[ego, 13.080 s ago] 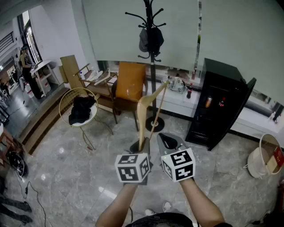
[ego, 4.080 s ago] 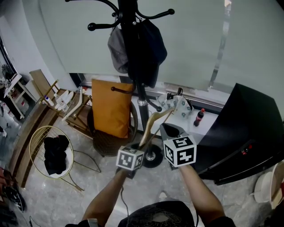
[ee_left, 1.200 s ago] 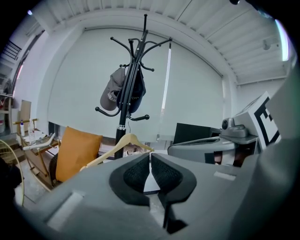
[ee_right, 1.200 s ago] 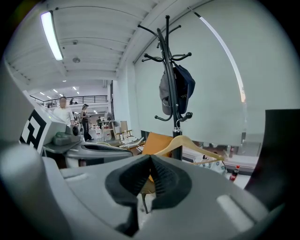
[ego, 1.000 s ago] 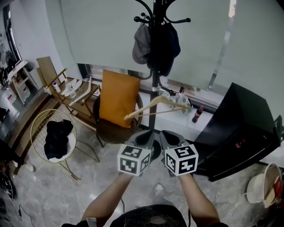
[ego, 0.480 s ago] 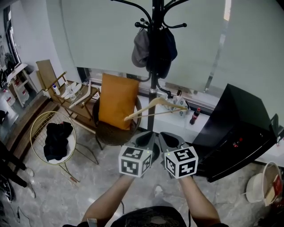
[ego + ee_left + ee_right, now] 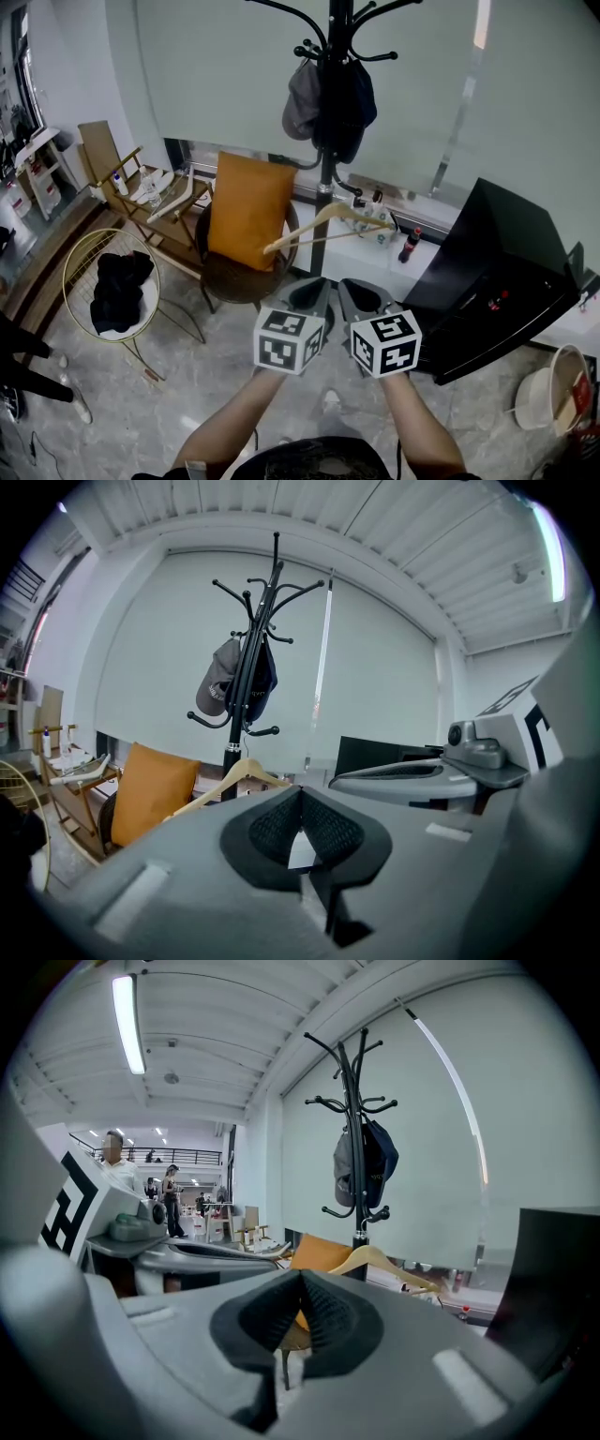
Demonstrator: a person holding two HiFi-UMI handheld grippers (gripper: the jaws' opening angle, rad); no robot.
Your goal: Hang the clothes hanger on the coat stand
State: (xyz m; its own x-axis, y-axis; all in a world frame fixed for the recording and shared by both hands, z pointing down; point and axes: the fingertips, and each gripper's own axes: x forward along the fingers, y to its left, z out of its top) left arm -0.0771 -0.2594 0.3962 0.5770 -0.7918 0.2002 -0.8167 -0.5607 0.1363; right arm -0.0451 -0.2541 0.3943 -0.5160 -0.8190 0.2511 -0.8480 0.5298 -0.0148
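1. Head view: the hanger (image 7: 328, 223) hangs level against the stand (image 7: 336, 56), at 6 o'clock under the dark caps (image 7: 328, 94). Its hook seems to be caught on a low peg. An orange cushion (image 7: 248, 211) sits at 9 o'clock of it. The left gripper (image 7: 309, 291) and right gripper (image 7: 361, 294) are side by side at 6 o'clock of the hanger and well apart from it. Neither carries anything. From here the hanging looks done, with nothing left but perhaps to step away.

2. Left gripper view: the left gripper's (image 7: 301, 794) jaws are pressed together with nothing between them. The hanger (image 7: 234, 776) is at 11 o'clock beyond the tips, and a thin hook rises from it toward a low peg on the stand (image 7: 253, 658). It hangs on its own.

3. Right gripper view: the right gripper's (image 7: 300, 1279) jaws also meet at the tips and are empty. The hanger (image 7: 380, 1262) is at 1 o'clock beyond them, against the stand (image 7: 354, 1101) below the caps. I cannot make out how firmly the hook sits.
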